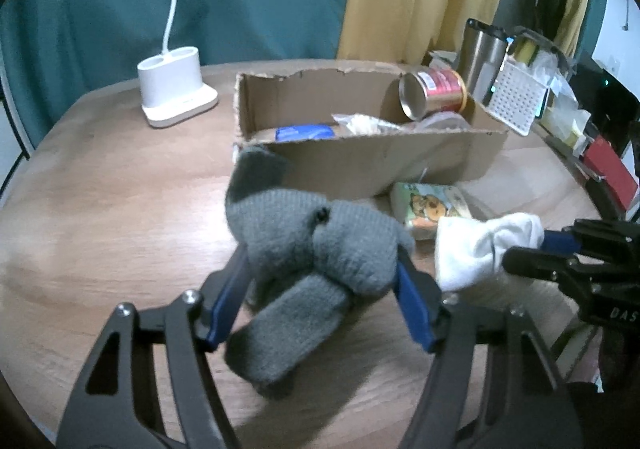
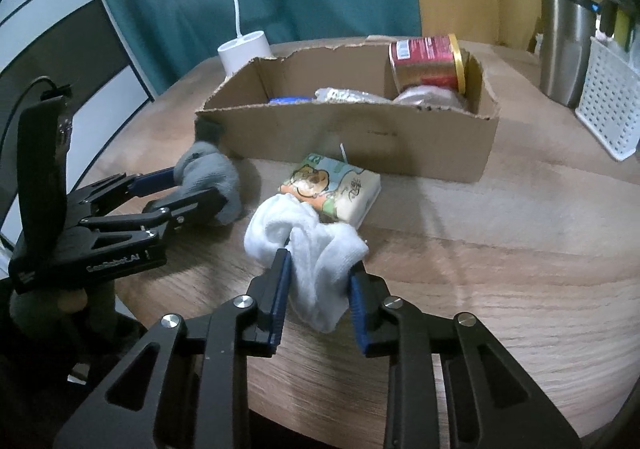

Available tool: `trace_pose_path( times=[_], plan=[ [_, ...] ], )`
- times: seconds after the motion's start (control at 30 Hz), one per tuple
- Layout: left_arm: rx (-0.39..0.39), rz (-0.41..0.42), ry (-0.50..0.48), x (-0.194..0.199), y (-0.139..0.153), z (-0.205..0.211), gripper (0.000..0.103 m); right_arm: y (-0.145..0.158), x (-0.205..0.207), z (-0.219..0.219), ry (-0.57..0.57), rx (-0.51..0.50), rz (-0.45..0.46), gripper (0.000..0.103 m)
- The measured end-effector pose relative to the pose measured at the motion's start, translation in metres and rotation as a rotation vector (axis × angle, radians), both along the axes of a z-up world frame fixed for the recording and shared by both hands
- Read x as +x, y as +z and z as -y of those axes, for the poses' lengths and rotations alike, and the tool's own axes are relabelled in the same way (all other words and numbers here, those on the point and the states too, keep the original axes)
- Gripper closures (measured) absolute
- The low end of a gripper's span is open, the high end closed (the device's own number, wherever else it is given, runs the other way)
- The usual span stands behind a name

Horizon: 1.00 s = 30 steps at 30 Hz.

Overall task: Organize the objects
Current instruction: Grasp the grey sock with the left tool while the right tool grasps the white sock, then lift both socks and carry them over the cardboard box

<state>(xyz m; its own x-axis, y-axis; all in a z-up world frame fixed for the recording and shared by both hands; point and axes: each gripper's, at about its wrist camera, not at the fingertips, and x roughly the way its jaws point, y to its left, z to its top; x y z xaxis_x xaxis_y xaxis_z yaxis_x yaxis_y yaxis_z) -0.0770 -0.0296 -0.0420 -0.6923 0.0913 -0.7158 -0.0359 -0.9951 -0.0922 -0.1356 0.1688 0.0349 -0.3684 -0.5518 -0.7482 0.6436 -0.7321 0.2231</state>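
Grey knitted sock [image 1: 316,249], ribbed and bunched into soft lumps with a darker toe, lying on the wood-grain counter [image 1: 100,209] just before the torn cardboard box [image 1: 360,165]; pinched between the blue-padded jaws of the left gripper [image 1: 320,281]. White terry sock [image 2: 316,249], crumpled, fluffy, clamped tight in the right gripper [image 2: 318,281], resting against a flat printed tissue pack [image 2: 340,189]. Inside the box: a red metal can [image 2: 428,61] on its side, crinkled plastic wrappers. Beyond, a smooth white lamp base [image 1: 174,89].
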Motion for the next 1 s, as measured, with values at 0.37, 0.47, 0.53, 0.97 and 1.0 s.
trace_pose_path(
  times=[0.37,0.47,0.53,0.97,1.0],
  plan=[
    [0.0,-0.045,0.014,0.01,0.021,-0.004,0.034,0.019,0.002,-0.004,0.019,-0.022,-0.05,0.075],
    [0.0,-0.061,0.022,0.011,0.028,-0.004,0.034,0.023,0.002,-0.006,0.019,-0.029,-0.058,0.075],
    [-0.001,-0.07,0.025,0.011,0.033,-0.005,0.034,0.027,0.001,-0.008,0.019,-0.033,-0.065,0.075],
    [-0.015,-0.132,0.038,0.007,0.059,-0.01,0.034,0.043,-0.014,-0.014,0.028,-0.064,-0.094,0.075],
    [-0.017,-0.133,0.039,0.005,0.06,-0.011,0.034,0.044,-0.015,-0.014,0.029,-0.066,-0.096,0.075]
  ],
)
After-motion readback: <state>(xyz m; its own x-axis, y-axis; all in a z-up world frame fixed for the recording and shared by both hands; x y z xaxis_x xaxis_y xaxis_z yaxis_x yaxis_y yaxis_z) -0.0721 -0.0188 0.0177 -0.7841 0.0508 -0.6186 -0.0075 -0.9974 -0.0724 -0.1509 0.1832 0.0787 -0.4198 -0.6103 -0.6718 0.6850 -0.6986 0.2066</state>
